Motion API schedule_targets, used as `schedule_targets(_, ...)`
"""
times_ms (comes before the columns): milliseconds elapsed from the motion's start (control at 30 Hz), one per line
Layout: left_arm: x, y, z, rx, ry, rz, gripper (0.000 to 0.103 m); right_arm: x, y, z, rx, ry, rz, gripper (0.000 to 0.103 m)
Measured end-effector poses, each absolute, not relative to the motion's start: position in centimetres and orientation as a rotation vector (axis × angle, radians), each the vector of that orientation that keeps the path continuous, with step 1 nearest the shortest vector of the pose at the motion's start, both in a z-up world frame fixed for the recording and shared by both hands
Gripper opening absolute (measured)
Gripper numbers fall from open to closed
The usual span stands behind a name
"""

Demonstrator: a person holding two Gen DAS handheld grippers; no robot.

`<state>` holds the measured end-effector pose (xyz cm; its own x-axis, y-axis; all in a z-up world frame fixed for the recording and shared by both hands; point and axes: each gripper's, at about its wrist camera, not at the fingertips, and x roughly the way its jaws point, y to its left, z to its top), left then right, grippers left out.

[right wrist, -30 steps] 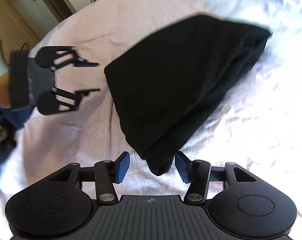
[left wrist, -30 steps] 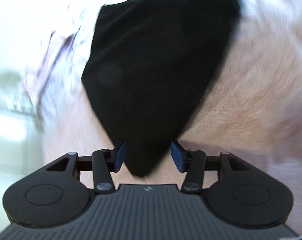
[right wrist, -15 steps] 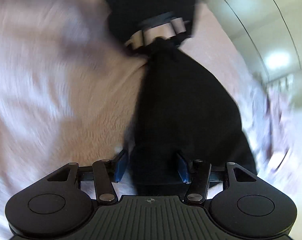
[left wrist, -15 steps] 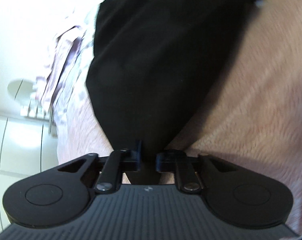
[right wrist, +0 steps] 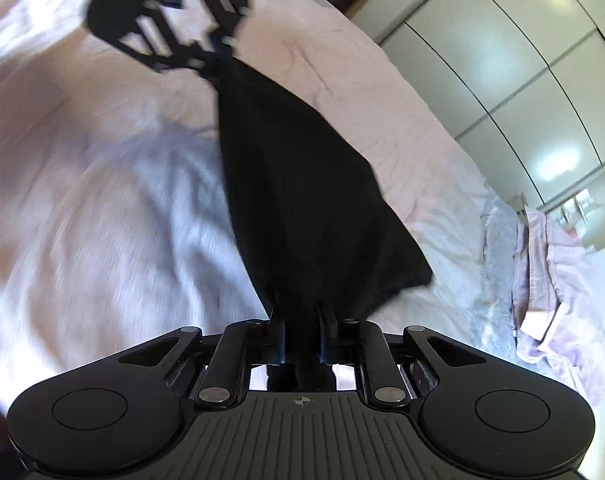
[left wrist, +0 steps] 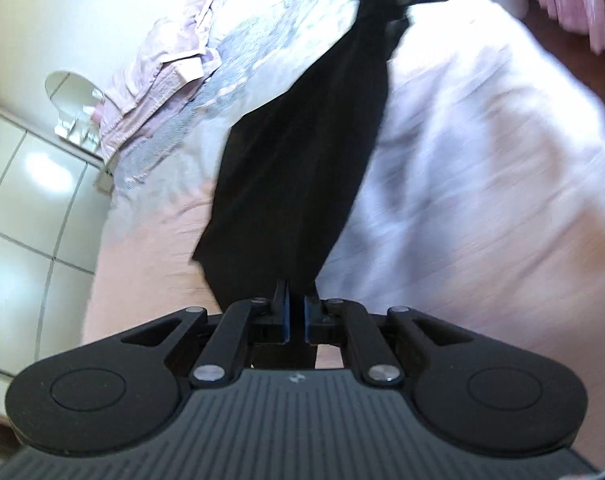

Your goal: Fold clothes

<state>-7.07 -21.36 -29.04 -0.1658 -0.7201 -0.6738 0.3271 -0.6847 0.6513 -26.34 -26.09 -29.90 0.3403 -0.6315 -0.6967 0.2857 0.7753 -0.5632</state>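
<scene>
Nearest in the left wrist view, left gripper (left wrist: 296,314) pinched on the near end of the black garment (left wrist: 302,152), blue pads almost meeting with a thin fold of cloth between; a second ago spread wide around a hanging corner, half a second ago already clamped. In the right wrist view, right gripper (right wrist: 302,336) likewise nipped on its own end of the black garment (right wrist: 302,200), jaws just drawn in from a wide stance onto a thicker bunch of fabric, pads pressing it from both sides. Beyond each pair of fingers, cloth now pulled into a long taut band running up and away, lifted off the pink bedspread (left wrist: 482,168), where a second ago lay a broad slack heap flat on the cover. Loose lower edge sagging to one side of the band, toward the left in the left view, toward the right in the right view. At the far end of the band, the opposite gripper seen head-on, closed on the other end of the cloth: right one at the top of the left view, left one (right wrist: 218,58) at top left of the right view. Farther off, a rumpled pale pink and grey garment (left wrist: 162,76) at the bed's edge, then white wardrobe doors (right wrist: 522,60). Bedspread blurred by motion.
</scene>
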Motion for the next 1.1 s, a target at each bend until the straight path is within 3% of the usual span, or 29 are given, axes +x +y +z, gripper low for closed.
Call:
schedule_targets(100,-9.6,-16.7,-31.7,1.396,-0.450,-1.901,0.005,-30.2,-24.2,-31.9,-0.414,1.057,-0.574,0.013)
schedule_targets(200,-11.3,-16.8,-35.0,1.365,-0.470,-1.868,0.005,-32.3,-23.0,-35.1,-0.470,1.036,-0.565,0.014)
schedule_targets(367,-10.8,-15.5,-39.2,1.279,-0.617,-1.833,0.005,-33.3,-21.9,-41.6,-0.578,0.970,-0.611,0.014)
schedule_targets(533,-11.1,-14.7,-40.7,1.201,-0.704,-1.769,0.006,-33.9,-20.1,-44.9,-0.726,0.864,-0.715,0.014)
schedule_targets(633,-11.5,-14.1,-41.4,1.186,-0.766,-1.691,0.012,-33.8,-18.9,-45.8,-0.775,0.835,-0.807,0.020)
schedule_targets(767,-12.7,-13.6,-41.2,1.202,-0.763,-1.622,0.017,-33.7,-17.4,-45.1,-0.723,0.849,-0.939,0.031)
schedule_targets(933,-15.2,-12.7,-39.5,1.186,-0.751,-1.618,0.036,-34.3,-14.0,-41.7,-0.600,0.776,-1.035,0.032)
schedule_targets(1100,-17.3,-13.4,-38.4,1.162,-0.701,-1.655,0.042,-35.9,-13.9,-37.9,-0.127,0.563,-0.998,0.032)
